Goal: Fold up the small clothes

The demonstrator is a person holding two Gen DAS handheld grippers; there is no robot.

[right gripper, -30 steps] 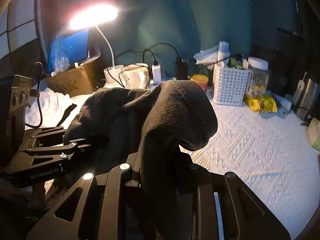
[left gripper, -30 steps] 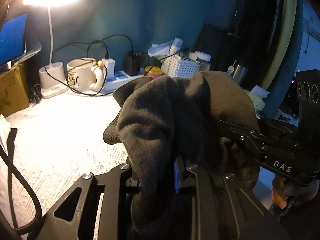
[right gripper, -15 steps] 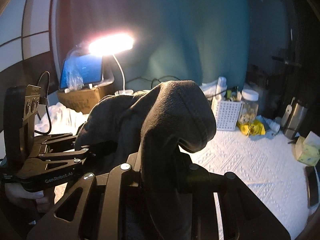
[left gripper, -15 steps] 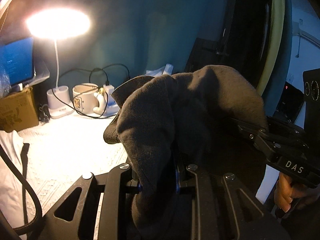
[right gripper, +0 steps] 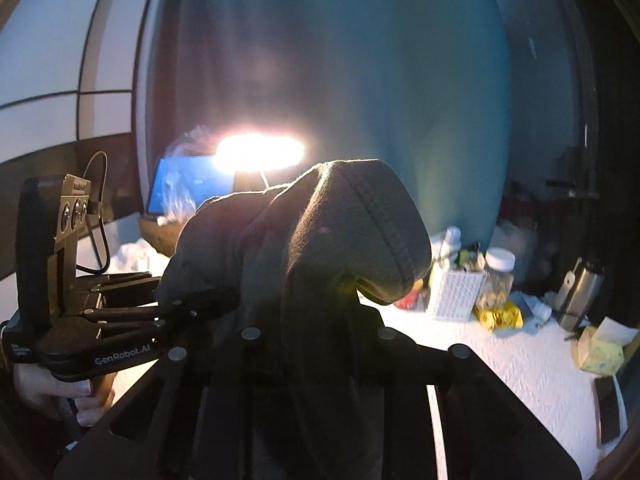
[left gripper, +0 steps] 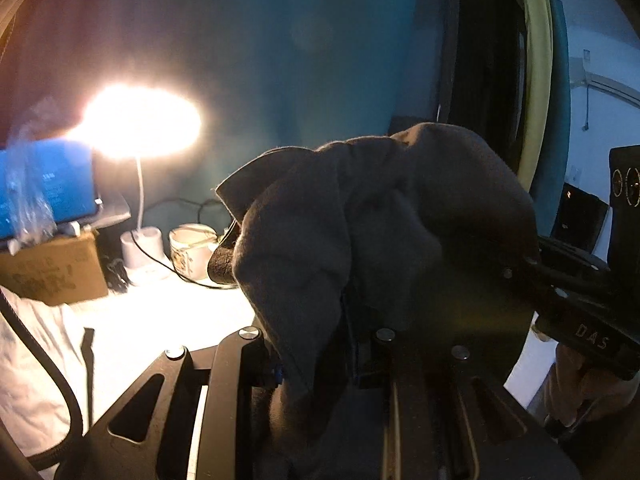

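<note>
A small dark grey garment point(left gripper: 380, 232) hangs bunched between both grippers, lifted well above the white tabletop. My left gripper point(left gripper: 320, 352) is shut on one edge of it; cloth drapes over and hides the fingertips. My right gripper point(right gripper: 316, 344) is shut on another edge of the same garment point(right gripper: 344, 240), with a hemmed fold curling over the jaws. The right gripper also shows at the right of the left wrist view point(left gripper: 520, 268), and the left gripper at the left of the right wrist view point(right gripper: 216, 304), both biting into the cloth.
A lit desk lamp point(left gripper: 140, 120), a mug point(left gripper: 192, 246), a cardboard box point(left gripper: 52, 268) and white cloth point(left gripper: 28, 360) stand at the left. A white basket point(right gripper: 456, 292), a jar point(right gripper: 498, 280), a steel flask point(right gripper: 580, 296) and tissues point(right gripper: 600, 352) lie on the white table cover point(right gripper: 520, 360).
Both grippers have risen with the garment and tilted upward; the table and its items have dropped lower in both views. The grips have not changed.
</note>
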